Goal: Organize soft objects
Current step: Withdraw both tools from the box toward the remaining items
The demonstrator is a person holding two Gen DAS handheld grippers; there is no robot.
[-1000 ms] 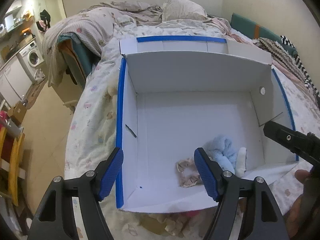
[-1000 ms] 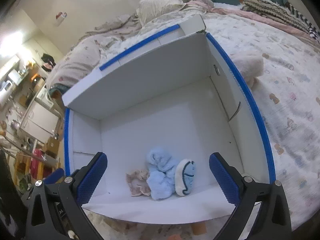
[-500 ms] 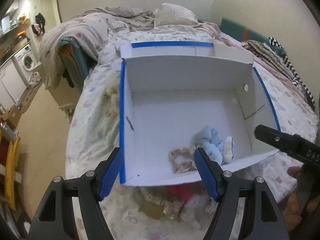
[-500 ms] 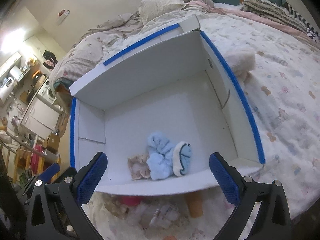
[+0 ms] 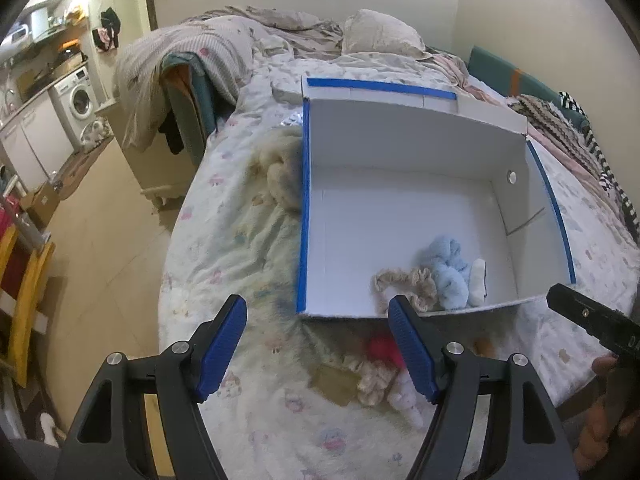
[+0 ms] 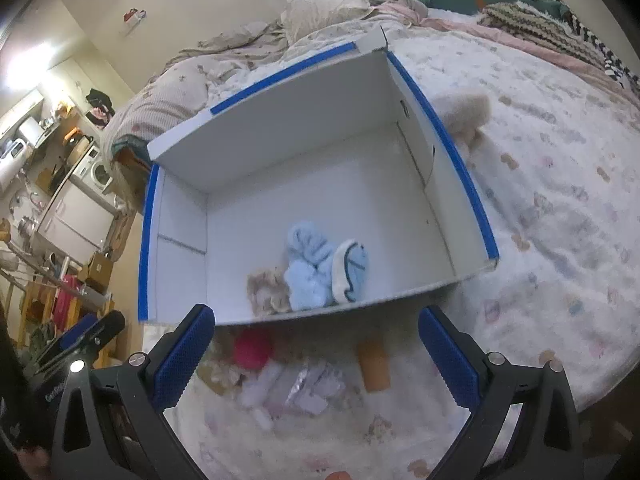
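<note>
**Between picks: both grippers spread, nothing held**

Left gripper (image 5: 318,344) spread wide, empty; right gripper (image 6: 316,354) spread wide, empty. Both hanging over the bed (image 5: 224,264) just short of the white box (image 5: 400,216). Inside the box, against its near wall: blue fluffy sock (image 6: 308,268), white-and-blue sock (image 6: 352,272), beige scrunchie (image 6: 268,290), all touching. Loose pile (image 6: 288,380) on the bed just outside the near wall: red fuzzy piece (image 6: 252,348), pale fluffy bits, an orange tube (image 6: 374,366). Likely step: reaching for the next piece. Next move: lower onto one soft piece, close, lift over the near wall. Tube lying flat, long axis pointing roughly toward the box.
</note>
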